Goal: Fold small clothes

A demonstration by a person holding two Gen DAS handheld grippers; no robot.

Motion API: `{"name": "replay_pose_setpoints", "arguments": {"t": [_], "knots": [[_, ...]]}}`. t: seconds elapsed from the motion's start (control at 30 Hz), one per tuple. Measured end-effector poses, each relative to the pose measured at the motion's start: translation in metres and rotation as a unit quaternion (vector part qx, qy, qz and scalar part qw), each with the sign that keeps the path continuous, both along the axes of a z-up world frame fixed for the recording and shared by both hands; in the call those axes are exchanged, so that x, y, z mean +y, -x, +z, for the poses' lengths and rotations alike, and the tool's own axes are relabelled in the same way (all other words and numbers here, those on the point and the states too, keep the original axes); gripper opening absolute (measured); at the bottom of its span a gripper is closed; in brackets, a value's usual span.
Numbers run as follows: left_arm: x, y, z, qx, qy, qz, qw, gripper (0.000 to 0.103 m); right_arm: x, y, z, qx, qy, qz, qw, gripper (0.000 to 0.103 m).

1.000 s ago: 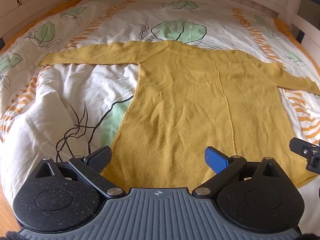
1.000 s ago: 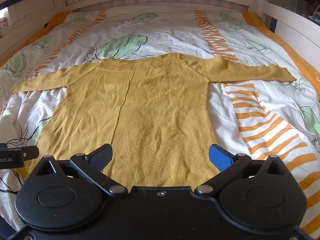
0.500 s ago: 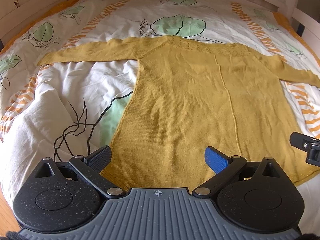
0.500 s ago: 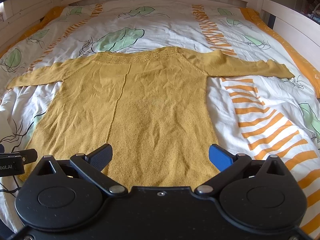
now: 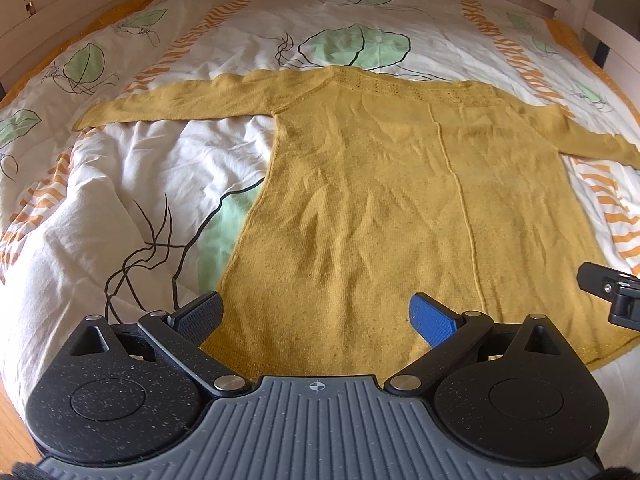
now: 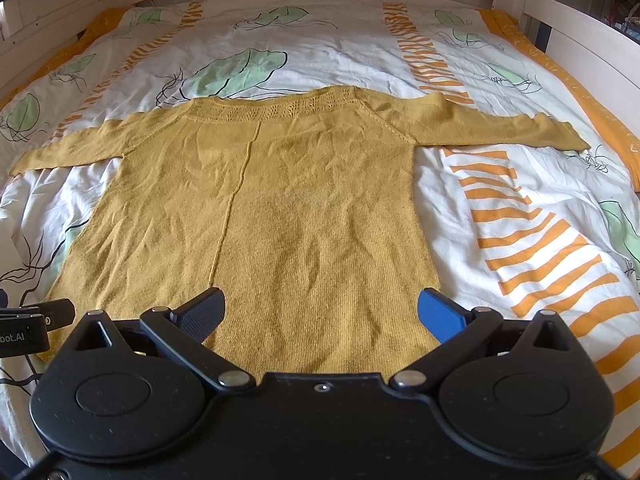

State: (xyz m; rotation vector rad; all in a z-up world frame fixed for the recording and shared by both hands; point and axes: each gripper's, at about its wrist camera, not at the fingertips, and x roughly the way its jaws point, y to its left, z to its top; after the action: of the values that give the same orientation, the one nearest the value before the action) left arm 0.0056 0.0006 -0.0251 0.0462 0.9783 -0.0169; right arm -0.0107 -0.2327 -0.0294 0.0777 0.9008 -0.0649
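Observation:
A mustard-yellow knitted sweater [image 5: 384, 200] [image 6: 280, 208] lies flat on the bed, sleeves spread to both sides, neckline at the far end and hem nearest me. My left gripper [image 5: 316, 316] hovers open over the hem's left half, nothing between its fingers. My right gripper [image 6: 322, 312] is open too, above the hem's right half. In the left wrist view the right gripper's tip [image 5: 608, 288] shows at the right edge; in the right wrist view the left gripper's tip [image 6: 36, 320] shows at the left edge.
The bed carries a white duvet [image 5: 132, 184] [image 6: 520, 208] printed with green leaves and orange stripes. A pale wooden bed frame [image 6: 580, 40] runs around the far end and sides. Wooden floor [image 5: 10, 424] shows at the lower left.
Both grippers have dipped or tilted slightly toward the sweater, so it sits a little higher and farther in each view. Both stay open and the sweater has not moved.

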Motion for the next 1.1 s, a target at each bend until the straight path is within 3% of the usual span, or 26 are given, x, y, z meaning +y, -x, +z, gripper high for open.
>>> {"name": "replay_pose_setpoints", "arguments": {"t": [1.1], "knots": [[-0.0053,-0.0048,-0.0025,0.007,-0.002,-0.004,1.0,0.101,0.0024,-0.0065,-0.0077,0.016,-0.006,0.003,1.0,0.102]]}}
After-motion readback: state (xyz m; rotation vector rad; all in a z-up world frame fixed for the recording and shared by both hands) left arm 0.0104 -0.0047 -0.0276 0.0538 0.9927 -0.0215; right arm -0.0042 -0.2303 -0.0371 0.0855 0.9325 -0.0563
